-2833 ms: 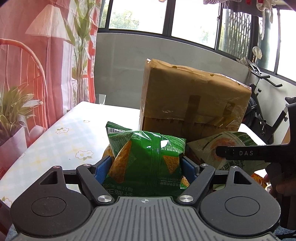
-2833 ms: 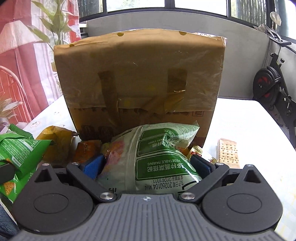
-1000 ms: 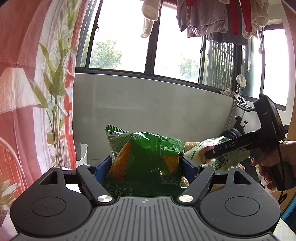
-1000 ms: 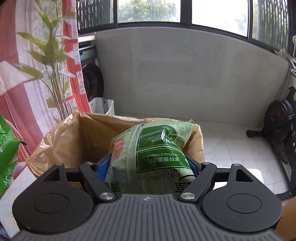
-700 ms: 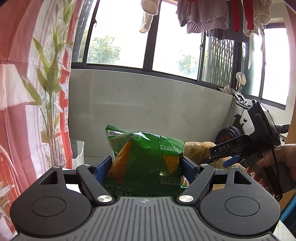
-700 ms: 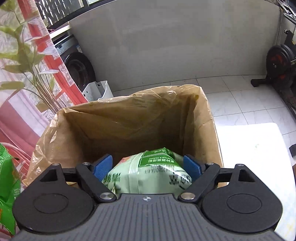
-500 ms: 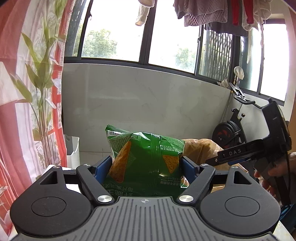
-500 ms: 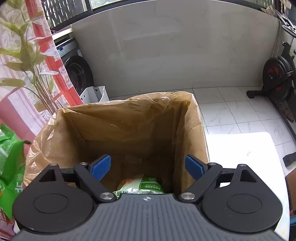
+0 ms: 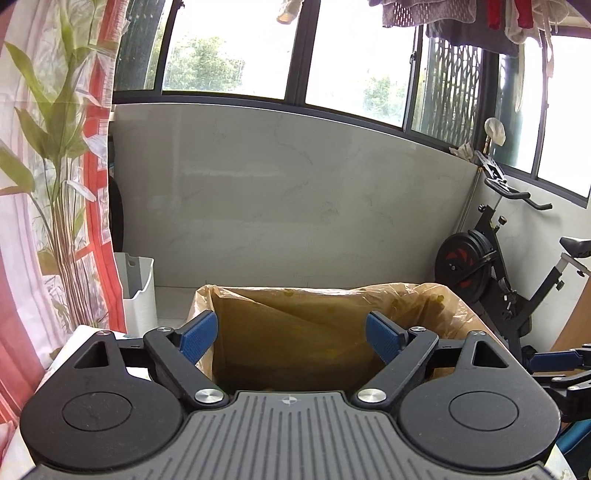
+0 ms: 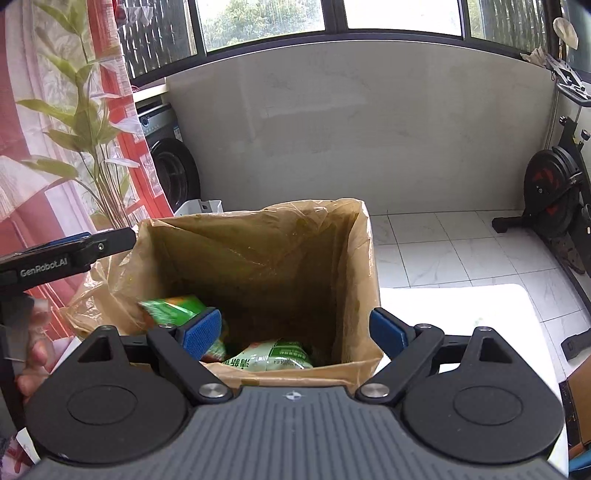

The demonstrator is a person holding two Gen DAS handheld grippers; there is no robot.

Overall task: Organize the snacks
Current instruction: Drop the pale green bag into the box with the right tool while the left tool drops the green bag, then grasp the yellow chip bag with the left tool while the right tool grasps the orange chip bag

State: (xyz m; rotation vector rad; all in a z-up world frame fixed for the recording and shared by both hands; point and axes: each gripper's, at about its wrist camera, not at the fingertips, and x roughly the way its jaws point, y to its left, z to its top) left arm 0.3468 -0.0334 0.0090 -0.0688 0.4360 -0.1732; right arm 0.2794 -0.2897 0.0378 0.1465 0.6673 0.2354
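Both tongs, left (image 9: 291, 334) and right (image 10: 295, 330), gape empty above the box (image 10: 364, 258); two snack bags (image 10: 275, 356) lie inside. Next: fetch more snacks.

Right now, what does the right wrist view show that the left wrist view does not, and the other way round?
Only the right wrist view shows the two snack bags inside the box: a dark green bag by the left wall and a pale green bag lower down. It also shows a washing machine.

Only the left wrist view shows hanging laundry.

Both show the lined cardboard box, the exercise bike, and open, empty grippers: left gripper, right gripper.
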